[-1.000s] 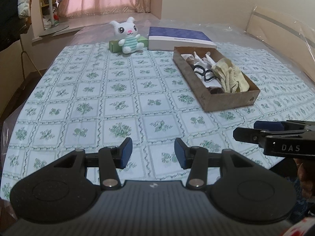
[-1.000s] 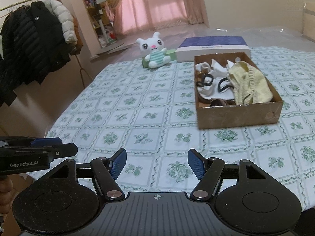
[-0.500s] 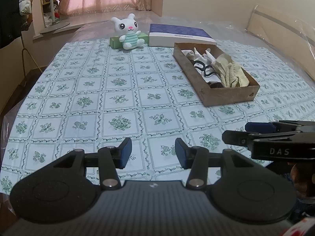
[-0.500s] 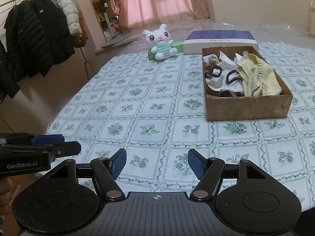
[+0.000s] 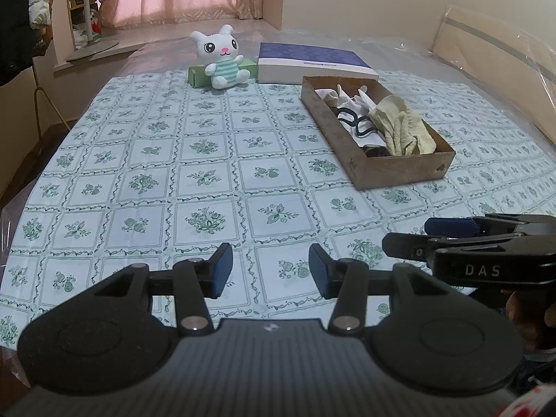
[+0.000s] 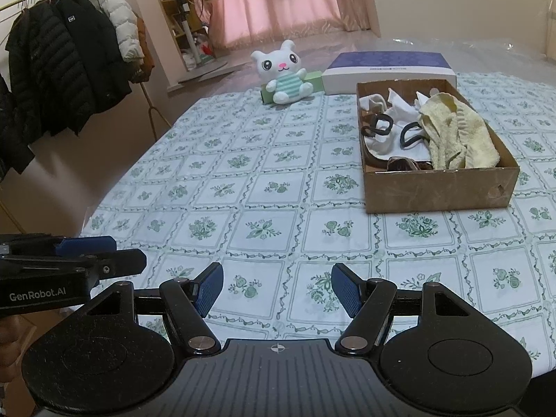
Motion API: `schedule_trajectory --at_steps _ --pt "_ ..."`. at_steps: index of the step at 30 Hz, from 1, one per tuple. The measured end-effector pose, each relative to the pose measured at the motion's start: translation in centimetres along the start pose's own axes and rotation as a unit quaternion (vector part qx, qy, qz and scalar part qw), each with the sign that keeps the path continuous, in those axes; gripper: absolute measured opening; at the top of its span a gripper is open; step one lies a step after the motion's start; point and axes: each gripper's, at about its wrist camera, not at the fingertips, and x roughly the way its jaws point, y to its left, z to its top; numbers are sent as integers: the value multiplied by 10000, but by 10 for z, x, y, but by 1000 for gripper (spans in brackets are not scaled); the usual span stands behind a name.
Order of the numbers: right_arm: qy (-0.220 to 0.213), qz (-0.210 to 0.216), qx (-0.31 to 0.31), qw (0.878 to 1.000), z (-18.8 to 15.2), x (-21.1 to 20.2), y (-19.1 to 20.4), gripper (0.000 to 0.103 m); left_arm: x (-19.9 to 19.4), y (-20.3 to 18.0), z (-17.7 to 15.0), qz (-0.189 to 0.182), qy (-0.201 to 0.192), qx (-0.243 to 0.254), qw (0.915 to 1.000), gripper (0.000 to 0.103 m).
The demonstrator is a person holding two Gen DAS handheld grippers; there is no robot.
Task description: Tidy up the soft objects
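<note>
Through the left wrist camera we see our left tool (image 5: 267,271) held low over the near edge of the flowered cloth (image 5: 208,180) that covers the desk. Its blue pads stand well apart and nothing lies between them. Our right tool (image 5: 431,239) juts in from the right, seen from the side, with one blue pad showing; from this angle we cannot tell how wide it stands. Ahead and to the right sits the cardboard box (image 5: 399,170), holding a yellow towel (image 5: 403,128), white cloth (image 5: 347,99) and black loops (image 5: 354,121). At the far end a white plush rabbit (image 5: 222,59) leans against a green carton (image 5: 198,74), just beside a purple-topped flat box (image 5: 312,60).

Through the right wrist camera we see our right tool (image 6: 276,290) hanging above the near cloth (image 6: 243,173), its pads spread wide and holding nothing. Our left tool (image 6: 100,255) enters from the left, side on. The cardboard box (image 6: 438,189) lies ahead to the right, well apart from both tools, with the yellow towel (image 6: 458,135) heaped in its right half, the white cloth (image 6: 389,121) on the left and the black loops (image 6: 378,127) across it. The plush rabbit (image 6: 283,71) sits at the far edge before the green carton (image 6: 311,78), next to the flat box (image 6: 389,69). Dark jackets (image 6: 59,69) hang on a rack at the left.
</note>
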Motion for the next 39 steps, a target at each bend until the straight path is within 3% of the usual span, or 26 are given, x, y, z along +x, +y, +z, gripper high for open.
schedule_trajectory --at_steps 39 --pt "3 -9 34 10000 1 2 -1 69 4 -2 0 -28 38 3 10000 45"
